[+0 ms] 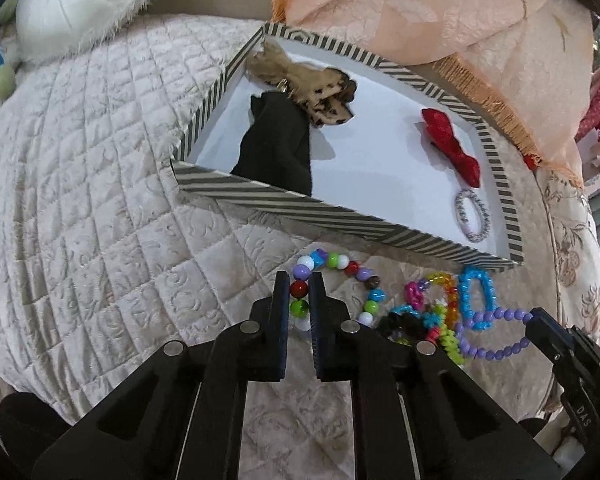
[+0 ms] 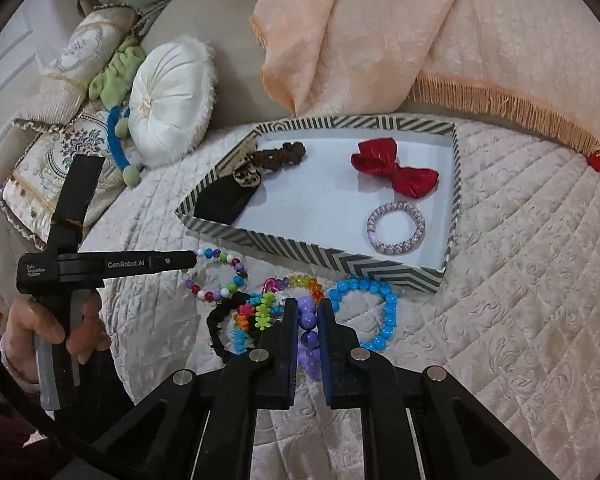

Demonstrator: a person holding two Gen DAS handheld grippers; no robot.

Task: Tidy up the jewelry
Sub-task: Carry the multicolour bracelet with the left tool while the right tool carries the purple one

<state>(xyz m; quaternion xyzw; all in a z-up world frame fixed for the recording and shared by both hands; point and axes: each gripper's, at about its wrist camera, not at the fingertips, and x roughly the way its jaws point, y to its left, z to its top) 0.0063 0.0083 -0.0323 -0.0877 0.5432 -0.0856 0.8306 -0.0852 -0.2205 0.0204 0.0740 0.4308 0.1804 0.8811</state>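
The left claw [image 1: 299, 292] is closed on the multicoloured bead bracelet [image 1: 336, 261], the right claw [image 2: 308, 316] on the purple bead bracelet [image 2: 309, 312]; light, limp, slippery strands, probably best pinched across single beads.

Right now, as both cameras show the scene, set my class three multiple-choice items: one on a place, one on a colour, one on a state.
1. Where does the red bow lie?
A. inside the striped tray
B. on the quilt
C. on the white cushion

2. What colour are the beads between the right gripper fingers?
A. green
B. purple
C. black

3. How is the left gripper?
A. wide open, holding nothing
B. out of view
C. closed on the multicoloured bead bracelet

Answers: 1 A, the bow rests on the tray's white floor. 2 B, the purple bead string sits between the fingers. 3 C, the fingers clamp red and green beads.
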